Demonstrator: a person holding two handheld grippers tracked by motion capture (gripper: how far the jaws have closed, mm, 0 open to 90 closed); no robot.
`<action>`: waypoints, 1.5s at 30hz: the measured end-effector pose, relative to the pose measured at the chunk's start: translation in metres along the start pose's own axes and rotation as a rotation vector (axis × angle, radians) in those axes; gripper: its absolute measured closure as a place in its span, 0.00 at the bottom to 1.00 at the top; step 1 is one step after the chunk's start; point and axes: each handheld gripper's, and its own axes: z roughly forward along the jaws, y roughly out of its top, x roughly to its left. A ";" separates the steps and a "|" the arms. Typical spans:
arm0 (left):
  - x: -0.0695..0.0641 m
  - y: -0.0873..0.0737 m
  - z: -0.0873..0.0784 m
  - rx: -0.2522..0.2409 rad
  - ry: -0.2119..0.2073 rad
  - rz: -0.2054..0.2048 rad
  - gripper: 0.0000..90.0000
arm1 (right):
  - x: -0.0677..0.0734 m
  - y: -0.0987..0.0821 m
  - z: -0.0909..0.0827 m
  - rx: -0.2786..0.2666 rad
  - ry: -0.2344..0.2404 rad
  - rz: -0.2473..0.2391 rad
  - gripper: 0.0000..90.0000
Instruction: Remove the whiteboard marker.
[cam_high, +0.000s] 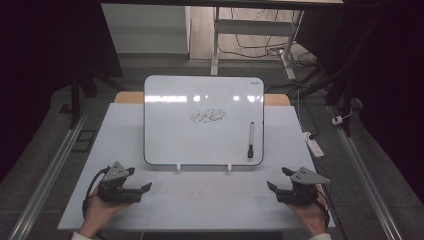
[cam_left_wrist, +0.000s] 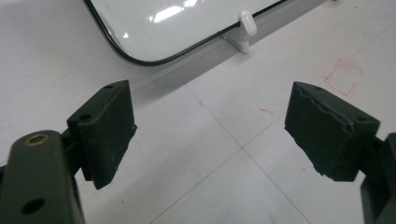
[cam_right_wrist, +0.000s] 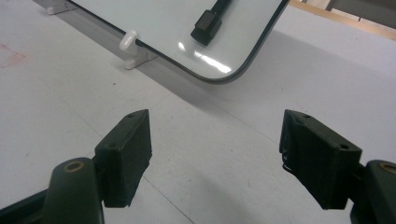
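Now both grippers are resting wide open in front of the whiteboard.

Starting at the left, the left gripper (cam_high: 131, 182) is sitting near the front left corner of the tabletop (cam_high: 210, 200), a hand (cam_high: 97, 212) cradling it from below, its jaws spread apart and gripping nothing. Ahead of it, the whiteboard (cam_high: 200, 135) is leaning on two small white feet (cam_high: 178, 167) near the tabletop's back edge, carrying a black scribble (cam_high: 206, 115) at its middle. A black marker (cam_high: 250, 140) is lying against the board's lower right corner. Faint red marks (cam_high: 195, 194) are showing on the tabletop between the grippers. At the front right corner, the right gripper (cam_high: 280, 179) is lying in the other hand (cam_high: 312, 215), its jaws likewise released and empty.
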 end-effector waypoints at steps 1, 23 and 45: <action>0.000 0.000 0.000 0.000 0.000 0.001 0.18 | 0.000 0.000 0.000 0.000 0.000 0.000 0.27; -0.001 0.000 0.001 0.008 -0.008 0.017 0.18 | 0.002 -0.001 0.000 0.008 -0.022 0.006 0.29; -0.006 -0.001 0.002 -0.001 -0.015 0.030 0.19 | 0.029 0.049 0.012 0.028 -0.128 0.028 0.35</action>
